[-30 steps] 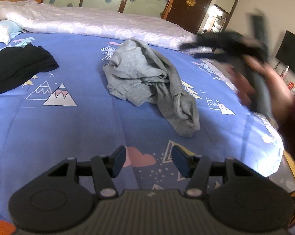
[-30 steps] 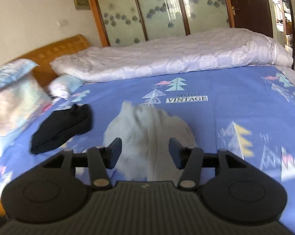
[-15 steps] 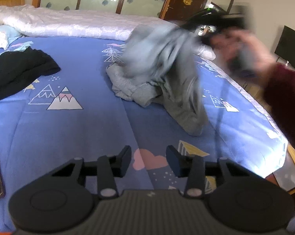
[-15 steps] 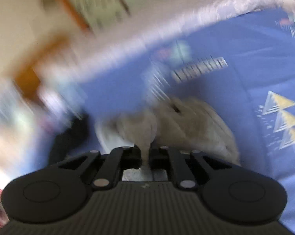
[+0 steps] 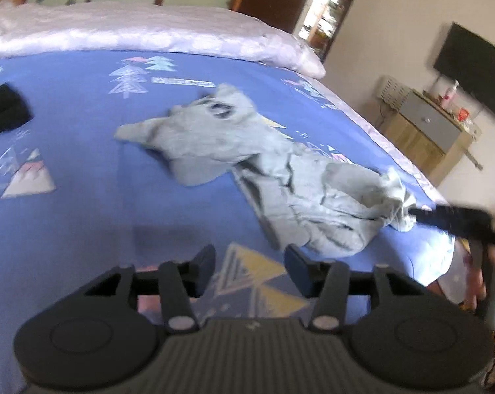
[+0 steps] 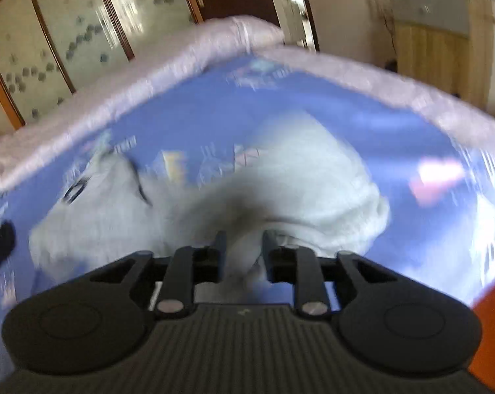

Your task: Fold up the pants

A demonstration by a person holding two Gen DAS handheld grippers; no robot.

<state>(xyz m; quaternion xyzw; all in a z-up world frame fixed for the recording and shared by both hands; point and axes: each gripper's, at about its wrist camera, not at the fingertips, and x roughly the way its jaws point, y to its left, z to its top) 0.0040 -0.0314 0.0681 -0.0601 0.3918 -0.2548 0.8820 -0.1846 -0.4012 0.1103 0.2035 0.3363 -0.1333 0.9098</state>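
Note:
Grey pants [image 5: 267,161] lie stretched and crumpled across the blue bedspread [image 5: 83,197]. My left gripper [image 5: 249,267] is open and empty, above the bedspread just short of the pants' near edge. My right gripper [image 6: 242,249] holds a bunch of the grey pants [image 6: 313,177] between its narrowly parted fingers; the view is blurred. In the left wrist view the right gripper [image 5: 415,211] grips the pants' right end near the bed's right edge.
A black garment [image 5: 1,111] lies at the bed's left side. A rolled white quilt [image 5: 148,32] runs along the far edge. A wooden cabinet [image 5: 421,131] and a wall TV [image 5: 470,55] stand to the right of the bed.
My right gripper shut on the pants, lifted them and pulled them toward the bed's right edge, spreading them out. My left gripper stayed open and turned right.

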